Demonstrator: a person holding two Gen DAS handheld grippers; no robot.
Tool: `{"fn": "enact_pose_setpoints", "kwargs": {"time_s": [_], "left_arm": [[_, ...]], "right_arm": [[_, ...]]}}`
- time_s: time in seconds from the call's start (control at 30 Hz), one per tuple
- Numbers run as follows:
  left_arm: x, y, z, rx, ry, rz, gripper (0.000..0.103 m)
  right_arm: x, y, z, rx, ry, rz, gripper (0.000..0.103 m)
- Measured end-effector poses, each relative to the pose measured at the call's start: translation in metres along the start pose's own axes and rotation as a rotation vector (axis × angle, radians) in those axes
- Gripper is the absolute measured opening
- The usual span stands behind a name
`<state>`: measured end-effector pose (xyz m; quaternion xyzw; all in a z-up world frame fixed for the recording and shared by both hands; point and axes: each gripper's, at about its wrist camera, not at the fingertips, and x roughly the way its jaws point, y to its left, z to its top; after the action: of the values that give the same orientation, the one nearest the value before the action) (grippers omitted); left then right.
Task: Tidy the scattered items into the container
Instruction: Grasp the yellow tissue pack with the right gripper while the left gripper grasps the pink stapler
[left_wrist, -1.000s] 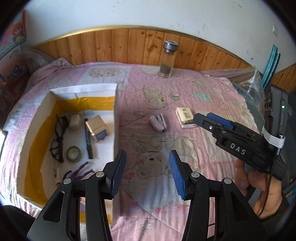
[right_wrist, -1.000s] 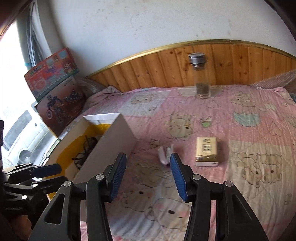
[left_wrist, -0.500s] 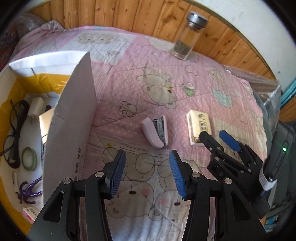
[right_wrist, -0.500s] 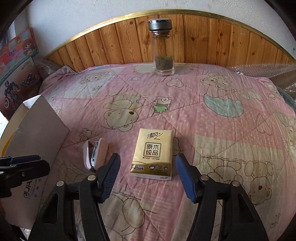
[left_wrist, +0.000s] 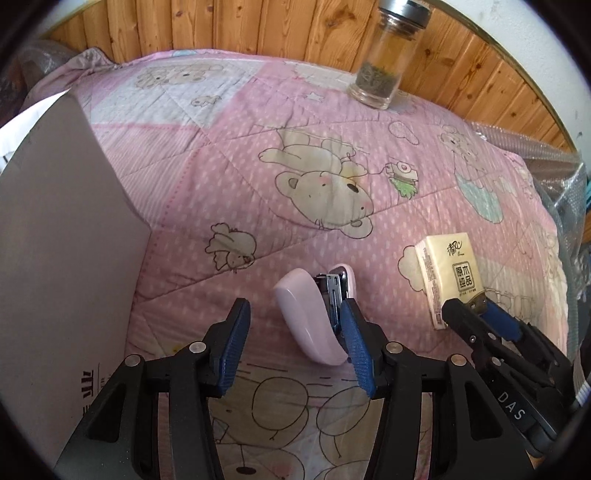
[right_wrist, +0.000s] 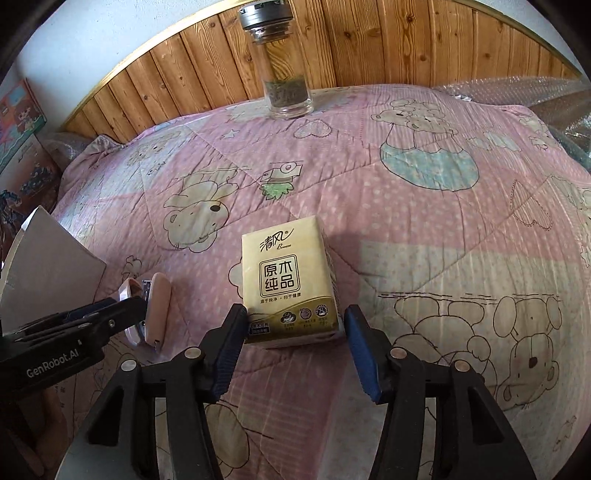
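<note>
Now left gripper (left_wrist: 295, 334) spread astride stapler (left_wrist: 312, 321); right gripper (right_wrist: 295, 338) flanks tissue pack (right_wrist: 290, 280)

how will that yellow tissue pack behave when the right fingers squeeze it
The tissue pack looks soft and film-wrapped, so it will probably dent inward and may feel slick. It lies flat on the quilt, unlikely to roll. The right gripper straddles its near end, so the far end may sag.

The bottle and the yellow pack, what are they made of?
The bottle looks like clear glass, though it could be hard plastic: you see the wood through it, and its cap looks like dull grey metal. The pack seems to be soft tissues in thin glossy plastic wrap, shiny and slightly wrinkled at its edges.
</note>
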<state>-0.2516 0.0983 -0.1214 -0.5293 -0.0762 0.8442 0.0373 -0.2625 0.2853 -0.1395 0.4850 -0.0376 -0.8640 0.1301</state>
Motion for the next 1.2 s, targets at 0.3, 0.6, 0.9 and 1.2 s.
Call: {"fn": "enact_pose_setpoints", "kwargs": {"time_s": [0.3,0.6,0.9,1.2], "left_arm": [[0.019,-0.028,-0.003,0.114,-0.017,0.035,0.052],[0.016,-0.027,-0.004,0.12,-0.017,0.003,0.029],[-0.013,-0.013,-0.026,0.085,0.008,-0.041,0.028],[-0.049,-0.011,-0.04,0.105,-0.028,-0.07,0.028]], "right_arm": [[-0.002,-0.008,0.002,0.028,0.005,0.0,0.055],[0.005,-0.012,0.003,0.056,-0.021,0.077,0.05],[-0.008,-0.003,0.003,0.077,-0.043,0.121,0.026],[-0.022,0.009,0.002,0.044,-0.068,0.125,0.022]]}}
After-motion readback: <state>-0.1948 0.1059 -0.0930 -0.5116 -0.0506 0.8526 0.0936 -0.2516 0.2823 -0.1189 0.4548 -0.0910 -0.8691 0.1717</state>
